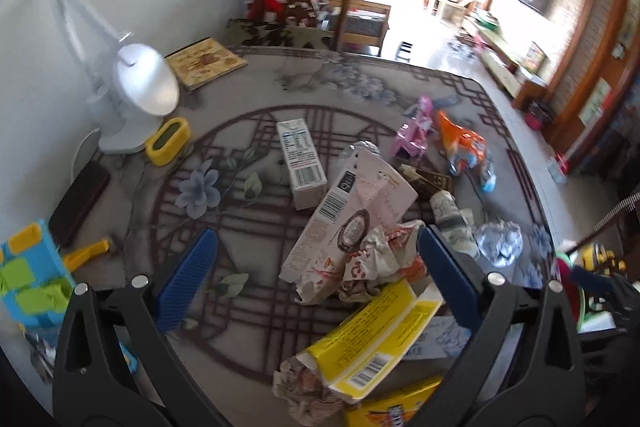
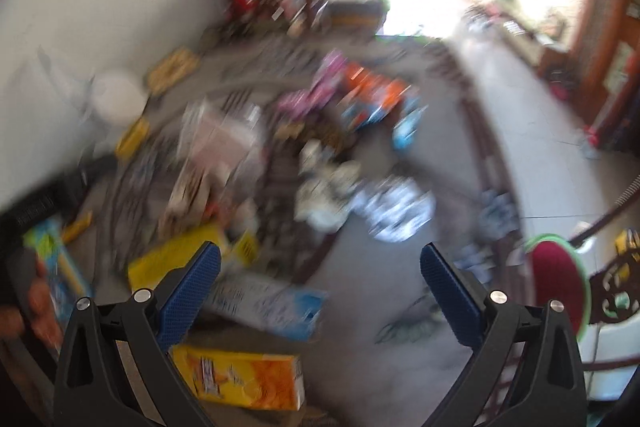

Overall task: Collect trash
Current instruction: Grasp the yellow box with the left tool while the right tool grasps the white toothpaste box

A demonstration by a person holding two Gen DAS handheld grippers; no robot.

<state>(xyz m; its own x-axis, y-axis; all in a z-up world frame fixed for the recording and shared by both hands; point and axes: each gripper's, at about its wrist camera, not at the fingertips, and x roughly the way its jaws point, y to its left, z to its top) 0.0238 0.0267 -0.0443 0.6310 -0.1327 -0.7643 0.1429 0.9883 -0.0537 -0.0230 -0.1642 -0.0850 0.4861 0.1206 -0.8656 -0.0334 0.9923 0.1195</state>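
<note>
Presently, both tongs stand wide open and hold nothing. Left tongs (image 1: 318, 281) hover over the patterned surface (image 1: 256, 331), with the yellow box (image 1: 374, 341) as reference, lying between the two blue pads at the near edge. Just beyond that box, touching it, sits a crumpled paper wrapper (image 1: 384, 255), still between the pads. A flattened pink carton (image 1: 352, 215) leans against the wrapper on its far side. Farther on lies a white milk carton (image 1: 300, 161), and to the right of it an orange wrapper (image 1: 460, 143) and a pink wrapper (image 1: 416, 131). A white fan (image 1: 140, 95) stands far left of the box.

Right tongs (image 2: 320, 277) view is heavily blurred: an orange box (image 2: 244, 379) lies near the left pad, a blue-white box (image 2: 264, 303) just beyond it, the yellow box (image 2: 176, 259) farther left.
</note>
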